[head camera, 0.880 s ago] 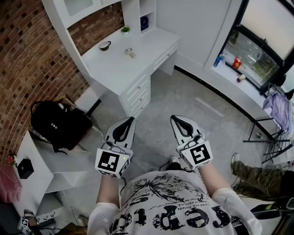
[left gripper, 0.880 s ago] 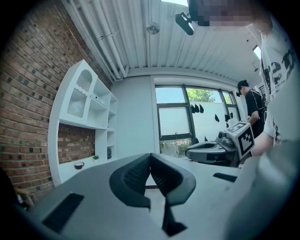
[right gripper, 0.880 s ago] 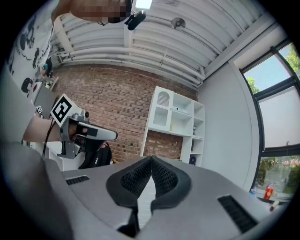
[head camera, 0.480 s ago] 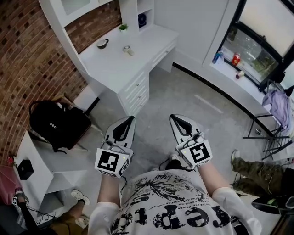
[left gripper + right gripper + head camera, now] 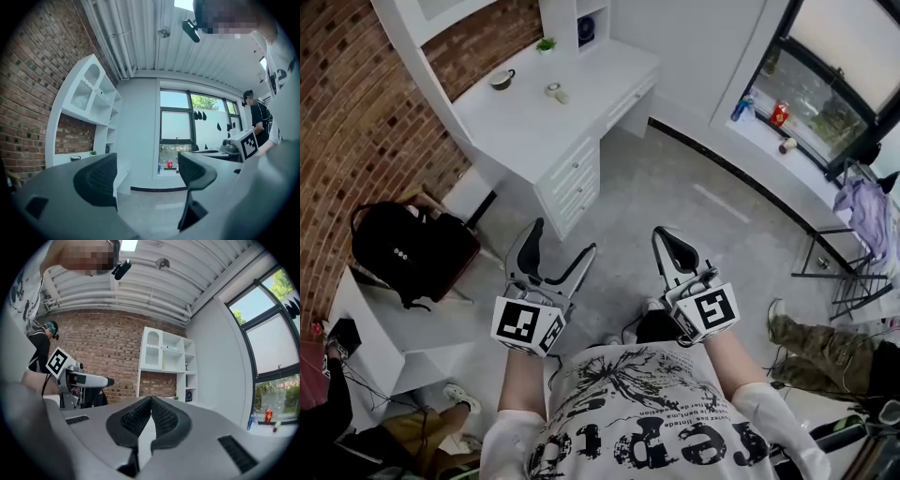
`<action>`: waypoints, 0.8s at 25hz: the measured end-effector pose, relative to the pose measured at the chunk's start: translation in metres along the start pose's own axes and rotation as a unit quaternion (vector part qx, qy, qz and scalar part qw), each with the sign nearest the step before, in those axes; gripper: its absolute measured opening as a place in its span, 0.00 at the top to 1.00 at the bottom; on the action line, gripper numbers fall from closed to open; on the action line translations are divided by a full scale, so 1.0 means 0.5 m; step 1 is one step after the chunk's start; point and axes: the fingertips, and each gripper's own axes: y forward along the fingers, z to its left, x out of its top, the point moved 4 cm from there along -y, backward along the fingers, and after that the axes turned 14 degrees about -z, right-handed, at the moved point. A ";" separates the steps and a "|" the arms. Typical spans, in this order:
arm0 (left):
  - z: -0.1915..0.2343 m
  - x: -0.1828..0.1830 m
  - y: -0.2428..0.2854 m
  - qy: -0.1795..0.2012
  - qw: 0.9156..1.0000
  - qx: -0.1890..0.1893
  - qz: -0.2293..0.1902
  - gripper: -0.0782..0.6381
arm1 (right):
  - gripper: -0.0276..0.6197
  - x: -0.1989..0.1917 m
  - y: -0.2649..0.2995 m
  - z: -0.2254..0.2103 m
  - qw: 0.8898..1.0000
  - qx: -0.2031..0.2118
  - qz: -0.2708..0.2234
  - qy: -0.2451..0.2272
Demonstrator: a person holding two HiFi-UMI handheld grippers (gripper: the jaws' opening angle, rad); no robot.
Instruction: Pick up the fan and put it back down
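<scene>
Approach stage; nothing held yet.

- Left gripper, lower centre-left of the head view: jaws spread wide, with only floor and the far window between them in its own view.
- Right gripper, lower centre-right: jaws pressed together, pads meeting, nothing between them.
- Fan: small and dark, standing in the open shelf cubby at the top edge of the head view, above the far end of the white desk. It is well apart from both grippers. It also shows small at centre-right of the right gripper view.
- Also on the desk: a cup, a small plant.

Judgement on doing the step well: close in on the desk first, since the fan looks out of reach from here. Lead with the wide-set left gripper, keeping it level to enter the cubby squarely. Straddle the fan's body rather than its grille, close gently, lift only enough to clear the shelf, and set it back upright on the same spot. The cubby walls look tight, so watch the outer jaw.
</scene>
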 end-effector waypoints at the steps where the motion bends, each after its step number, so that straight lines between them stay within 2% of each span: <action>1: 0.007 -0.005 0.008 0.000 1.000 0.003 0.004 0.35 | 0.93 -0.005 0.008 -0.008 1.000 0.001 0.003 -0.002; 5: 0.031 -0.032 0.062 0.013 1.000 0.021 0.016 0.35 | 0.93 -0.033 0.050 -0.065 1.000 0.013 0.004 0.009; 11: 0.080 -0.083 0.211 0.016 0.998 0.057 0.026 0.35 | 0.93 -0.092 0.157 -0.208 0.999 0.047 0.004 0.016; 20: 0.177 -0.122 0.560 0.030 0.989 0.140 0.025 0.35 | 0.93 -0.146 0.425 -0.538 0.992 0.122 0.024 0.035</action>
